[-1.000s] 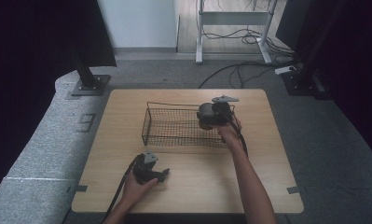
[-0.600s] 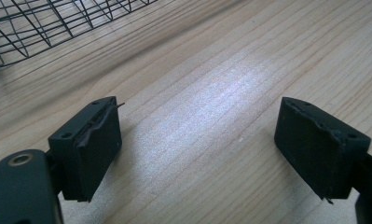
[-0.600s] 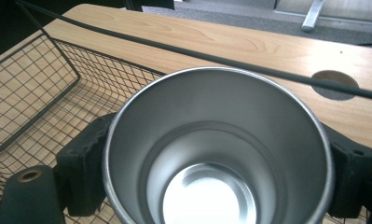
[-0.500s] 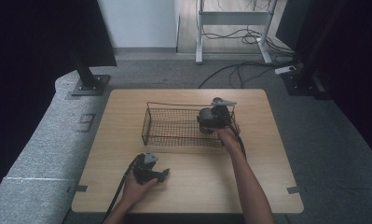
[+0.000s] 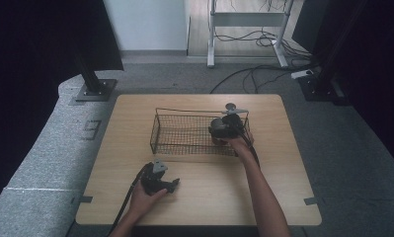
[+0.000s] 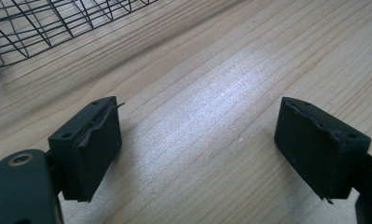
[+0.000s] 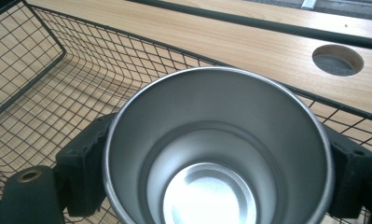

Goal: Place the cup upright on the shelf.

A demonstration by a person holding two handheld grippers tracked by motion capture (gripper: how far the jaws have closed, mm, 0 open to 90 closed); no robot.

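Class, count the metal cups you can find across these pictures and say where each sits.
1: a metal cup, clamped by the right gripper inside the wire basket. No others visible.

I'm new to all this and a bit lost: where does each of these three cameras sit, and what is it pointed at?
High view: above the person's side, looking forward and down on the table; both forearms enter from below.
Left gripper view: rides the left hand-held gripper, facing bare tabletop between its open jaws.
Right gripper view: rides the right hand-held gripper, looking into a metal cup clamped between its jaws.
Shared: the wire basket appears in all three.
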